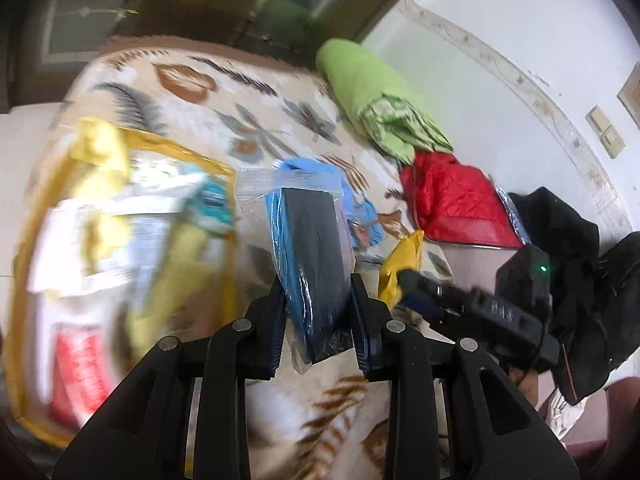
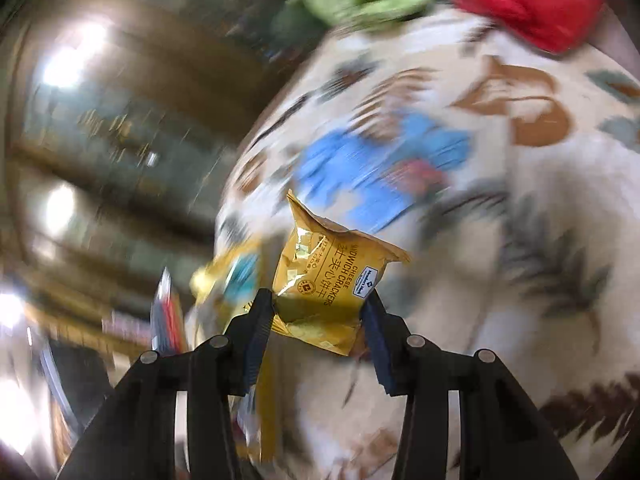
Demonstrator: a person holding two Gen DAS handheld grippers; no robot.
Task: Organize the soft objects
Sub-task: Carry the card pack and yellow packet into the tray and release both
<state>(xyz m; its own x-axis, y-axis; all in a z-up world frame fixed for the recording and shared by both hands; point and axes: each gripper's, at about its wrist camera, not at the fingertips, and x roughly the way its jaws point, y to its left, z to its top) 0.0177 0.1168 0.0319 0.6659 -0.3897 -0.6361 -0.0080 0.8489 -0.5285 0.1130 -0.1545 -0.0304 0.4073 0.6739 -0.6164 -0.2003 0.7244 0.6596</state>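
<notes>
**Operator:** My left gripper (image 1: 318,322) is clamping a clear plastic pouch (image 1: 308,256) between its two pads; the pouch is standing up from the fingers into the middle of the left wrist frame. Inside it I am seeing something flat, dark and rectangular against a blue layer, and the film is looking glossy and crinkled.

**Partner:** And the right one?

**Operator:** My right gripper (image 2: 318,330) is squeezing a gold foil cracker packet (image 2: 330,280), one pad on each side, at lower centre of the right wrist frame. The foil is shiny and puffy, with a crimped top edge and printed lettering.

**Partner:** What is lying around them?

**Operator:** Both are hanging over a fleecy cream blanket (image 1: 248,116) patterned with brown and grey leaves. A blue wrapper (image 1: 360,208) is lying just beyond the pouch. A yellow-trimmed clear bag (image 1: 120,232), blurred, is filling the left of the left wrist frame. At upper right, a green cloth bundle (image 1: 372,96) is touching a red quilted item (image 1: 456,200), with black clothing (image 1: 560,220) further right.
</notes>
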